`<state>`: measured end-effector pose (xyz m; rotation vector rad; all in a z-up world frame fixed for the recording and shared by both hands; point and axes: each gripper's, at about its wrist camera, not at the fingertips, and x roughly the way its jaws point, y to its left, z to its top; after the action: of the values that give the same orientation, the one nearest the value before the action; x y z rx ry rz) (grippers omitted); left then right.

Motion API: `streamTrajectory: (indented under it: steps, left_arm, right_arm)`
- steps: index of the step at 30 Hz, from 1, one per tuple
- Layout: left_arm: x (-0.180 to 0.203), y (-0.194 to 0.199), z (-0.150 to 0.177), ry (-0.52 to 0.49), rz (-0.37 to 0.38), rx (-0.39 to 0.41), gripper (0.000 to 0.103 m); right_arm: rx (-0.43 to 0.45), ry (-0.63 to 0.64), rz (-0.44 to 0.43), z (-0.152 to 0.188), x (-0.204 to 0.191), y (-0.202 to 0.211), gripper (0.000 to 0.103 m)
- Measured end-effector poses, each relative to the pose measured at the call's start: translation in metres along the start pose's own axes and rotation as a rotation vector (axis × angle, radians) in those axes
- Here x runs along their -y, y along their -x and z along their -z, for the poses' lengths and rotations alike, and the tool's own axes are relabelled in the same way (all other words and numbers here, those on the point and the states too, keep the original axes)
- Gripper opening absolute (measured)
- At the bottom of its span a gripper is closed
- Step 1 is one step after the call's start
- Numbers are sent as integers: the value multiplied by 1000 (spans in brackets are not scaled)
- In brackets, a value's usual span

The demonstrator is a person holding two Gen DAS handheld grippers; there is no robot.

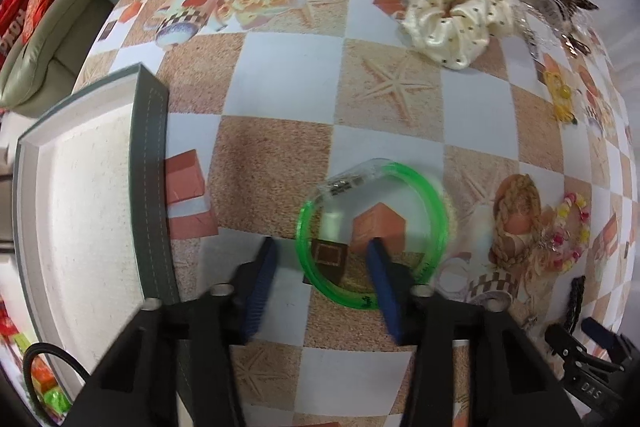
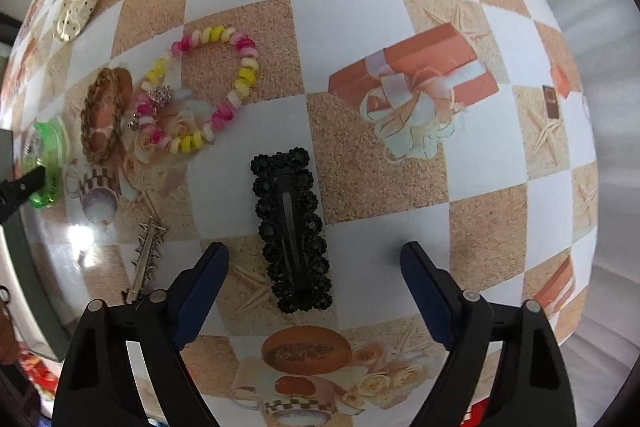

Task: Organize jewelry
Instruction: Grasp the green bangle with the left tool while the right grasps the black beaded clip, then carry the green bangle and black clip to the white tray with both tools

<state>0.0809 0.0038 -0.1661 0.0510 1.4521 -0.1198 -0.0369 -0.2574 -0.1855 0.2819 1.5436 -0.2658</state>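
Green bangle [image 1: 370, 233] lies flat on the checkered tablecloth [image 1: 280, 75] just ahead of the left gripper [image 1: 322, 251], whose blue fingers [image 1: 262, 279] stand spread; the right-hand finger reaches over the near rim into the ring, the other sits outside it to the left, and neither is closed on it. To the left, the grey jewelry tray [image 1: 152, 163] with its pale lining rests on the cloth. Far right sits a cream polka-dot scrunchie [image 1: 454, 13], and further right a yellow chain piece [image 1: 562, 97]; a pink-and-yellow beaded bracelet [image 1: 574, 233] lies right of the bangle. From the right wrist camera, the right gripper [image 2: 314, 267] is opened wide, its fingers on either side of the near half of a black beaded hair clip [image 2: 292, 231] without touching it. Beyond the clip, to the left, the beaded bracelet [image 2: 200, 93] lies in a loop, a silver spiked clip [image 2: 146, 257] sits near left, and the bangle [image 2: 46, 163] shows at the far left edge.
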Motion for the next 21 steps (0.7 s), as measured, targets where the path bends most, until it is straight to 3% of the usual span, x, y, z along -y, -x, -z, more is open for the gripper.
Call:
streamTrajectory:
  steps: [2, 4, 5, 6, 21]
  left_arm:
    - [9, 1, 0, -17, -1, -2, 22]
    - [10, 2, 2, -19, 16, -5, 11]
    - [10, 3, 3, -20, 25, -6, 11]
    - [11, 7, 5, -25, 29, -10, 11]
    - [17, 51, 21, -46, 105, 42, 11]
  right_arm:
    - [15, 9, 2, 5, -3, 1, 80]
    - [34, 19, 4, 9, -5, 7, 58]
    - [42, 23, 4, 10, -5, 9, 50]
    - [46, 22, 0, 11, -4, 10, 33]
    - [68, -57, -165, 4, 65, 49, 32]
